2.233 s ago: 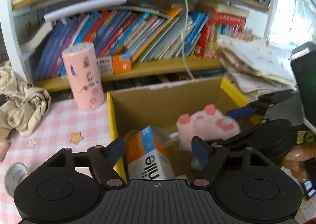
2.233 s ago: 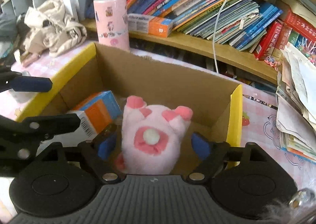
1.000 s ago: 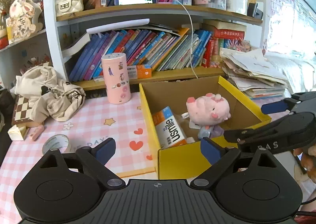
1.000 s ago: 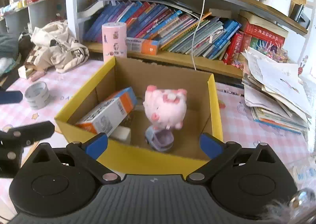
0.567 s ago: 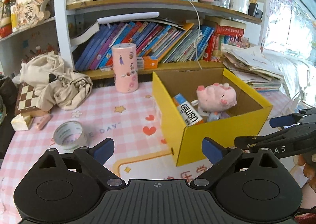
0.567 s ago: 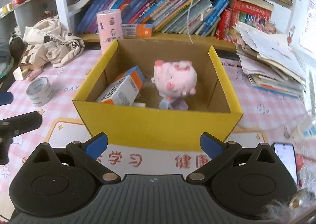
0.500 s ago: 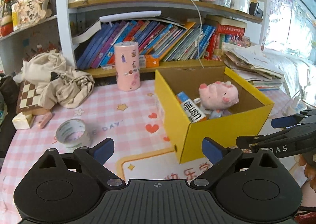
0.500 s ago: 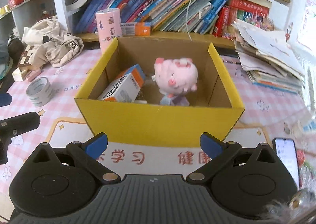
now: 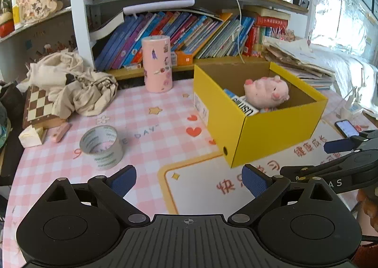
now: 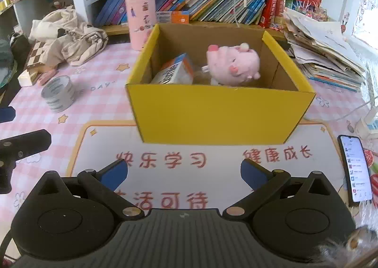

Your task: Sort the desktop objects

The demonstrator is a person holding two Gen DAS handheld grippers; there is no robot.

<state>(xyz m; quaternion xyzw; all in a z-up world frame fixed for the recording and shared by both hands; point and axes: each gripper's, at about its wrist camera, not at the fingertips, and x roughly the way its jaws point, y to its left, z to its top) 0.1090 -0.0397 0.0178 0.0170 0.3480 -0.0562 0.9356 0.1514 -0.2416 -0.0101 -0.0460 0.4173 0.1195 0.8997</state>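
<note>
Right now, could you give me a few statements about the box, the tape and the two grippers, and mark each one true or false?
1. The pink plush lies inside the yellow box. True.
2. The tape roll is in the box. False: it stands on the table, left of the box.
3. The left gripper is shut on the tape roll. False: it is open and holds nothing.
4. The right gripper is open and empty. True.
5. A phone lies on the table right of the box. True.

Pink plush pig (image 10: 232,62) and carton (image 10: 173,73) inside yellow box (image 10: 219,116)
</note>
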